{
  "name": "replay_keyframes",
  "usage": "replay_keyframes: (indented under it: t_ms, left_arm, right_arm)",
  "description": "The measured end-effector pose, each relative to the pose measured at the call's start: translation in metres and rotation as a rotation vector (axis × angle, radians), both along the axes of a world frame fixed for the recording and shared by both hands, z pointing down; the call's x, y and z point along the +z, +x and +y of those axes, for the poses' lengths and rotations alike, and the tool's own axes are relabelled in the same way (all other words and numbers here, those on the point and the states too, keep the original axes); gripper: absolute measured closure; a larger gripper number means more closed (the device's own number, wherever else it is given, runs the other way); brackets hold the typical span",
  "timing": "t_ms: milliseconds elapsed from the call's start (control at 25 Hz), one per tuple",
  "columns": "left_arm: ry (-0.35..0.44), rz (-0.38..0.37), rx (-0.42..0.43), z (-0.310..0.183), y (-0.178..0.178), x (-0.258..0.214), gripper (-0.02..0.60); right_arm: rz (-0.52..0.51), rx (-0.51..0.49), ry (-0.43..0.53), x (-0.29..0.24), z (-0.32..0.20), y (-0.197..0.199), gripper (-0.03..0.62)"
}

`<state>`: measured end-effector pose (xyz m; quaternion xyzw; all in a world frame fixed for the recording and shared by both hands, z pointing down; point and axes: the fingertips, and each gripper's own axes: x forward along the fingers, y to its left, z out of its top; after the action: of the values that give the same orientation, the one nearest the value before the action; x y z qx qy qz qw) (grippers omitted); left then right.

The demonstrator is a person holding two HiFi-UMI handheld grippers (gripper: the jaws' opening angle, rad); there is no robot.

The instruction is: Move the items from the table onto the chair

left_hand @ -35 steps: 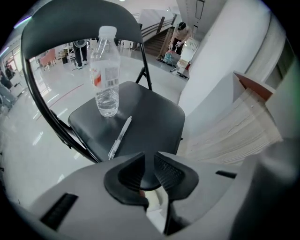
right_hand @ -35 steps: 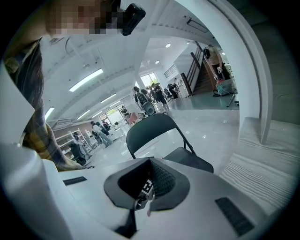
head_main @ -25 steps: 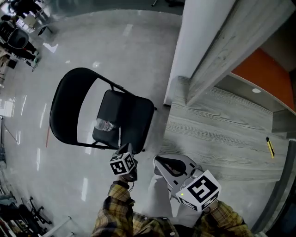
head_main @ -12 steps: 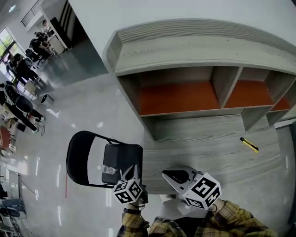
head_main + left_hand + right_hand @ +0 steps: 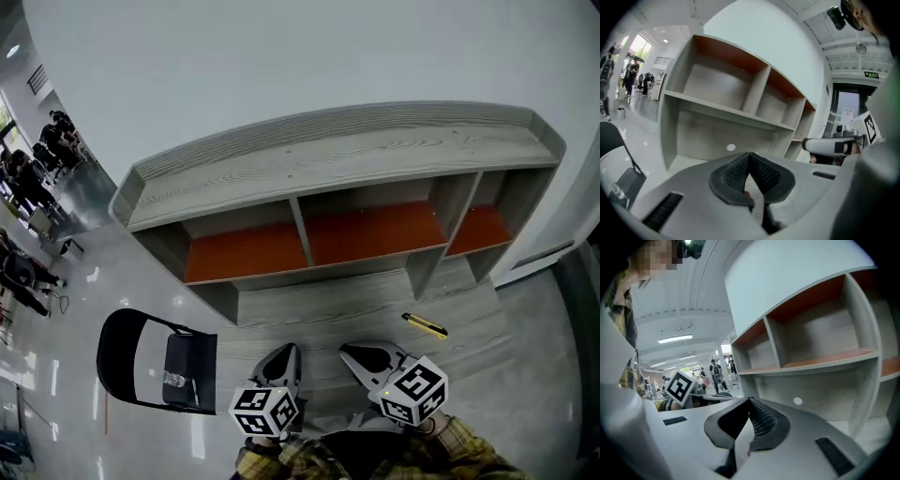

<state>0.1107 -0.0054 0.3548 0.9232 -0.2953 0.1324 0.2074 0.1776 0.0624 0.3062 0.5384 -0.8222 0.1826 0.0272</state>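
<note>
The grey shelved desk [image 5: 328, 169] stands directly ahead of both grippers. The black folding chair [image 5: 127, 361] stands well left of the left gripper [image 5: 285, 356]. The left gripper and the right gripper [image 5: 354, 354] are both clenched, with nothing between their jaws. A clear bottle [image 5: 173, 380] lies on the chair seat. A yellow tool [image 5: 425, 325] lies on the desk surface, near the right gripper, ahead and to its right.

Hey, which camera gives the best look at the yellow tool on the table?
The head view: the yellow tool lies in full sight on the table. Neither gripper view shows it; each looks over its own jaws at the shelves.
</note>
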Motion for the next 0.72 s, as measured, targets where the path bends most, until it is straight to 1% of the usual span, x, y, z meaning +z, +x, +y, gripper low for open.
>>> replay_keyframes:
  t_ms: [200, 320, 480, 560, 720]
  left_arm:
    - [0.028, 0.022, 0.146, 0.046, 0.087, -0.017, 0.577]
    - [0.036, 0.025, 0.206, 0.069, 0.119, -0.019, 0.577]
    - [0.038, 0.013, 0.267, 0.086, 0.137, -0.019, 0.577]
    - [0.042, 0.018, 0.276, 0.088, 0.140, -0.022, 0.577]
    - [0.064, 0.014, 0.283, 0.090, 0.136, -0.028, 0.577]
  right_arm:
    - [-0.012, 0.139, -0.034, 0.009, 0.041, 0.073, 0.577]
    - [-0.019, 0.188, -0.051, 0.015, 0.057, 0.098, 0.577]
    - [-0.018, 0.227, -0.058, 0.019, 0.066, 0.113, 0.577]
    - [-0.013, 0.238, -0.056, 0.018, 0.068, 0.115, 0.577]
    - [0.016, 0.232, -0.050, 0.015, 0.071, 0.108, 0.577]
